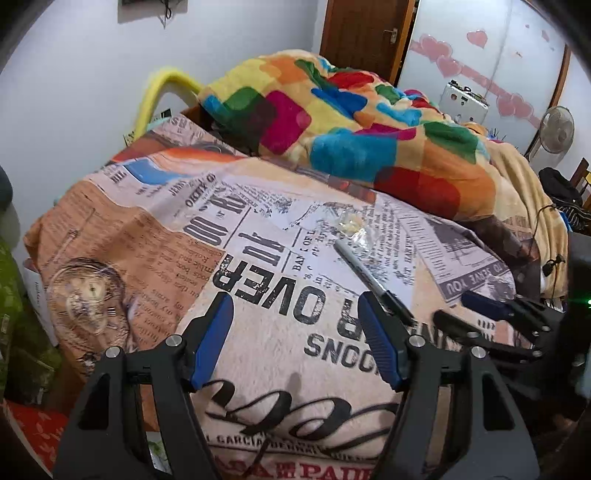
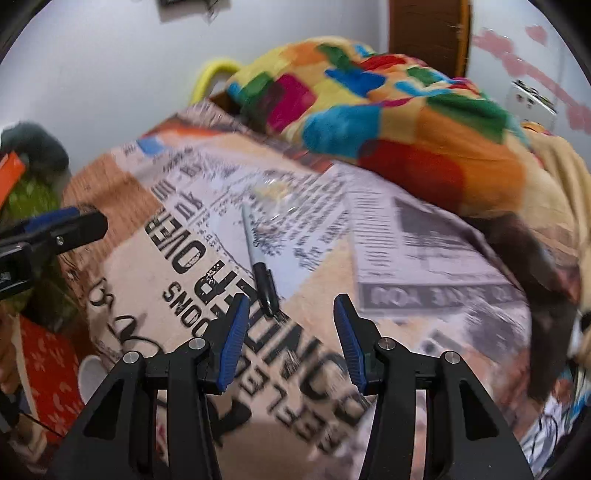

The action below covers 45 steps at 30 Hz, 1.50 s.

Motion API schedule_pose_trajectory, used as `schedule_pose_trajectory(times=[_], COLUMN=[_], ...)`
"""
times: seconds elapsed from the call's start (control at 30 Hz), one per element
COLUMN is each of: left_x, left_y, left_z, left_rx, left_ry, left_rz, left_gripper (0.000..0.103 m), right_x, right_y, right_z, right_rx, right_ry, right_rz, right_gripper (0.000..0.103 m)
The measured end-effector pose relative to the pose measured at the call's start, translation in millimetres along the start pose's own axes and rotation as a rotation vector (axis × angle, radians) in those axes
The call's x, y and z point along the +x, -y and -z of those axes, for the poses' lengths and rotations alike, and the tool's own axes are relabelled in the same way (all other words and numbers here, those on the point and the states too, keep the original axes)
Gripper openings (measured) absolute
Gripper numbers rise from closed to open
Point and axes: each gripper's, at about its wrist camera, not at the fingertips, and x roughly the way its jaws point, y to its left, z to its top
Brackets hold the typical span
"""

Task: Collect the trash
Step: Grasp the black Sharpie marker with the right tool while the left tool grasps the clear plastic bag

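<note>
A crumpled clear plastic wrapper (image 1: 352,227) with yellowish bits lies on the newspaper-print bedspread (image 1: 258,332), past the tip of a grey and black marker pen (image 1: 373,278). The wrapper (image 2: 275,201) and the pen (image 2: 258,262) also show in the blurred right wrist view. My left gripper (image 1: 295,332) is open and empty, low over the bedspread, with the pen by its right finger. My right gripper (image 2: 288,332) is open and empty, just short of the pen's black cap. It shows in the left wrist view (image 1: 476,317) at the right.
A bunched multicoloured blanket (image 1: 351,122) lies across the bed behind the wrapper. A wooden door (image 1: 365,33) and a wall with pink hearts stand behind. A fan (image 1: 556,129) is at far right. A red patterned cloth (image 2: 48,369) is at the left of the bed.
</note>
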Motion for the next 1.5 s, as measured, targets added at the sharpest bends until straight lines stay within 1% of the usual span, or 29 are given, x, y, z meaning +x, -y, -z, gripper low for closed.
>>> schedule_pose_trajectory(times=[0.1,0.17,0.23,0.33,0.37,0.43,0.57,0.63,0.67,0.73,0.77,0.8,0.9,1.07,1.13,1.2,1.27,1.3,1.33,1.4,1.5], left_x=[15.9,24.1,31.0,39.1,41.4,46.0,53.2,61.0,68.7,83.6,93.3,101.4,123.2,154.6,161.0,165.7,163.9,163.0,162.3,161.2,156.1], left_y=[-4.0,-6.0,-8.1,-11.9,-12.9,-13.1,-6.3,1.9,7.6,17.0,22.6,27.3,39.9,54.6,59.8,65.6,70.8,73.4,74.8,76.6,75.4], left_z=[0.5,1.1,0.0,-1.9,-3.2,-7.0,-19.3,-28.0,-33.0,-41.4,-46.7,-51.8,-64.5,-77.4,-75.3,-69.7,-64.7,-62.2,-60.7,-57.7,-54.5], left_rx=[0.006,0.020,0.031,0.032,0.028,0.023,0.026,0.052,0.074,0.093,0.094,0.092,0.082,0.075,0.094,0.128,0.169,0.189,0.202,0.218,0.225], left_ry=[-0.012,-0.015,-0.015,-0.021,-0.024,-0.030,-0.028,-0.039,-0.062,-0.081,-0.087,-0.093,-0.107,-0.115,-0.118,-0.137,-0.113,-0.102,-0.091,-0.084,-0.119], left_rz=[-0.003,-0.014,-0.024,-0.016,-0.008,0.015,0.056,0.100,0.114,0.120,0.118,0.125,0.149,0.128,0.104,0.104,0.076,0.067,0.063,0.081,0.126], left_gripper=[0.069,0.069,0.069,0.069,0.069,0.069,0.069,0.069,0.069,0.069,0.069,0.069,0.069,0.068,0.063,0.060,0.053,0.043,0.038,0.037,0.037], right_x=[21.2,31.8,39.8,49.8,49.6,50.6,38.5,28.1,23.6,5.7,3.4,-6.6,-22.1,-34.0,-36.4,-35.6,-35.4,-36.5,-37.7,-38.7,-45.9], right_y=[-4.7,-7.1,-8.4,-12.2,-14.1,-16.7,-9.1,-3.5,0.2,15.1,17.5,27.4,51.4,75.0,80.5,77.5,74.3,72.1,70.5,67.1,56.9], right_z=[-5.7,-9.5,-12.3,-14.2,-13.1,-12.7,-0.9,6.0,8.6,17.2,17.9,21.4,25.1,25.4,25.4,23.7,21.7,21.0,22.2,23.5,26.0], right_rx=[-0.036,-0.062,-0.080,-0.110,-0.128,-0.153,-0.128,-0.100,-0.081,-0.029,-0.016,0.009,0.082,0.146,0.166,0.167,0.169,0.172,0.176,0.191,0.198], right_ry=[-0.011,-0.012,-0.023,-0.032,-0.018,-0.008,0.005,0.016,0.022,0.046,0.054,0.073,0.095,0.117,0.119,0.123,0.127,0.130,0.131,0.127,0.123], right_rz=[-0.004,-0.018,-0.025,-0.030,-0.015,-0.001,-0.031,-0.030,-0.030,-0.016,-0.001,0.027,0.051,0.092,0.088,0.091,0.085,0.081,0.078,0.062,0.051], right_gripper=[0.043,0.038,0.025,0.017,0.016,0.014,0.014,0.014,0.014,0.014,0.014,0.014,0.014,0.014,0.014,0.014,0.014,0.014,0.014,0.014,0.014])
